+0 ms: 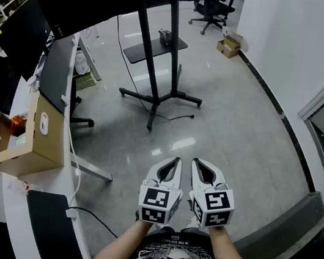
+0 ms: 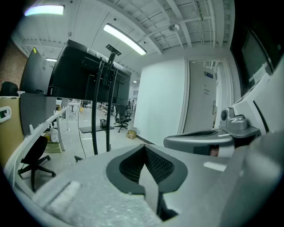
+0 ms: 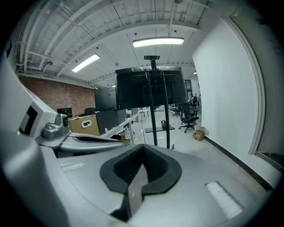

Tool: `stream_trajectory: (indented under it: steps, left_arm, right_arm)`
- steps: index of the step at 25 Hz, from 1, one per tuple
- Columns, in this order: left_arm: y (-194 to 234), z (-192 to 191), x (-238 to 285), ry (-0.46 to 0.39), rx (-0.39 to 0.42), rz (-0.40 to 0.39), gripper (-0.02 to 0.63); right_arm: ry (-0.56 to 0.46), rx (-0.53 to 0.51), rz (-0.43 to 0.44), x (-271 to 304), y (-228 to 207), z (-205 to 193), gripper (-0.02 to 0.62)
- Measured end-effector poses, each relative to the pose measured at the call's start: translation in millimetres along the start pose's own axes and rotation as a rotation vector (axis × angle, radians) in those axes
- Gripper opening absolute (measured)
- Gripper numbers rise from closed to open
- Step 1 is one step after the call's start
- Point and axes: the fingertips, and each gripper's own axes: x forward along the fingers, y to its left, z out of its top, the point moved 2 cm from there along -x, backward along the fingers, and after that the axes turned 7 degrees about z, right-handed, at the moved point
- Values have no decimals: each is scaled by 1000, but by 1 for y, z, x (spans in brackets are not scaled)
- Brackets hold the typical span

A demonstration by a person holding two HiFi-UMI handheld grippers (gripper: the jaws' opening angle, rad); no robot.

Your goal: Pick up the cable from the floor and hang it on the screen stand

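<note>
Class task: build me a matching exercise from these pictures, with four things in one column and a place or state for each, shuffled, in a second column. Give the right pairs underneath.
Things
1. screen stand
2. large cardboard box
3. small cardboard box
4. left gripper

Places or states
A. on the floor, against the white wall
B. fingers shut, nothing between them
C. on the white desk at the left
D. standing mid-floor, with a black cable lying by its base

Pairs: 1-D, 2-C, 3-A, 4-B
</note>
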Motion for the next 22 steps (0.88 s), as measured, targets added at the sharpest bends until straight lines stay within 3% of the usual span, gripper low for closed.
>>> stream_trajectory:
  steps: [15,22]
  left_arm:
    - [29,-14,12,31,-11,-32,2]
    - [28,-13,40,46,-5,-56,2]
  right_arm:
    - [17,13,-41,28,13,-5,4]
    - [44,29,-49,45,-10,-16,5]
